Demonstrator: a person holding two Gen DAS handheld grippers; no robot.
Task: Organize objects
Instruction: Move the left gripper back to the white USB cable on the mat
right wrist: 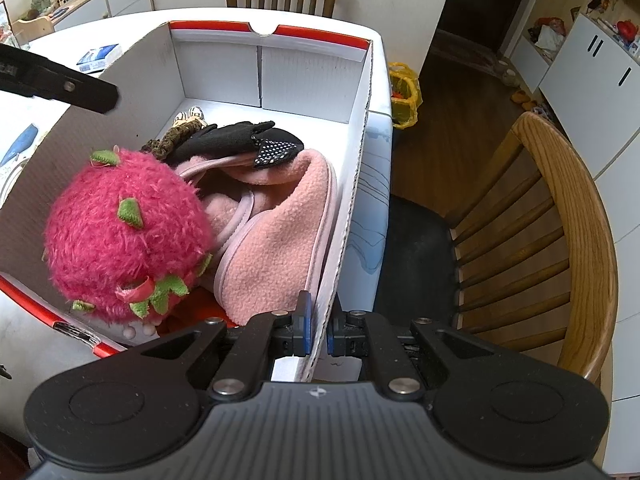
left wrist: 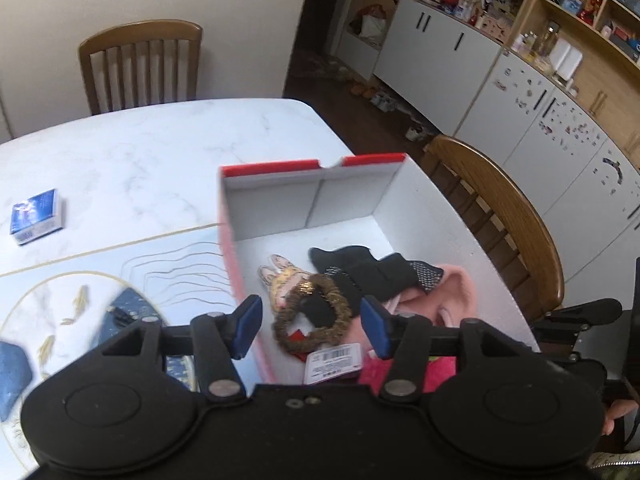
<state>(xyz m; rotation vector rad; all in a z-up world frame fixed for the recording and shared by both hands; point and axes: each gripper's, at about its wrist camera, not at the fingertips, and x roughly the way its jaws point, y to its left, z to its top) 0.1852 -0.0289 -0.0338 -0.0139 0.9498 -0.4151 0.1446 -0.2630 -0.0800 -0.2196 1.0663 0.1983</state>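
We see the cardboard box [right wrist: 276, 68] on the bench [left wrist: 132, 152], holding a pink plush strawberry [right wrist: 124, 236], pink fleece [right wrist: 276, 248] and a brown scrunchie [left wrist: 312, 312]. Our right gripper [right wrist: 318, 330] pinches the box wall. Our left gripper [left wrist: 310, 326], fingers apart and empty, hovers above the scrunchie.

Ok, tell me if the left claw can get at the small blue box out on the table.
Probably yes. The left claw is open and empty above the red-rimmed box, and the small blue box lies alone on bare marble table, nothing between them. Whether the arm stretches that far isn't shown.
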